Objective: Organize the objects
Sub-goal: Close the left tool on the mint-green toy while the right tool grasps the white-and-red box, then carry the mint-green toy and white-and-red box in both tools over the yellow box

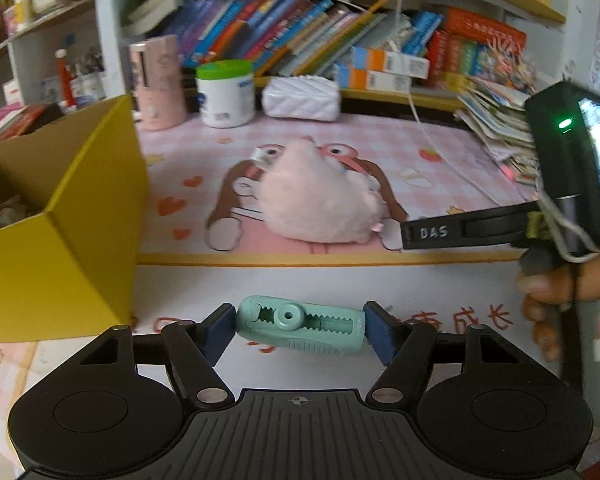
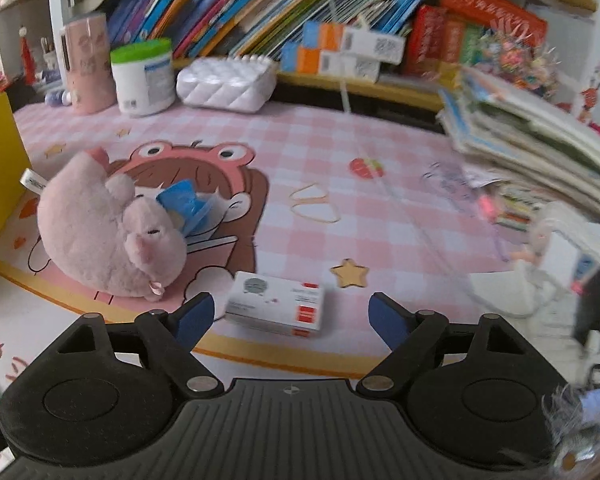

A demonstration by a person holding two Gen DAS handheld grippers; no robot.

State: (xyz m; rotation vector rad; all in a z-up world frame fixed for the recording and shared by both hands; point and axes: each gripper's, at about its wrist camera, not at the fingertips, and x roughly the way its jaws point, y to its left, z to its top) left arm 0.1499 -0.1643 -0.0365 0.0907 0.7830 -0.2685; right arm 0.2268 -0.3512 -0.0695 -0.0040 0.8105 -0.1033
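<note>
Reading "DAS": right gripper (image 1: 410, 234) arm

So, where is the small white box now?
In the right wrist view, the small white box lies on the pink mat between the open right tongs, beside the plush pig.

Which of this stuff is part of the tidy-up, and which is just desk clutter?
Job: green clip in left gripper; yellow box; plush pig; small white box before open right gripper.
Clutter, probably: books, wipes tub, rubber bands.
</note>
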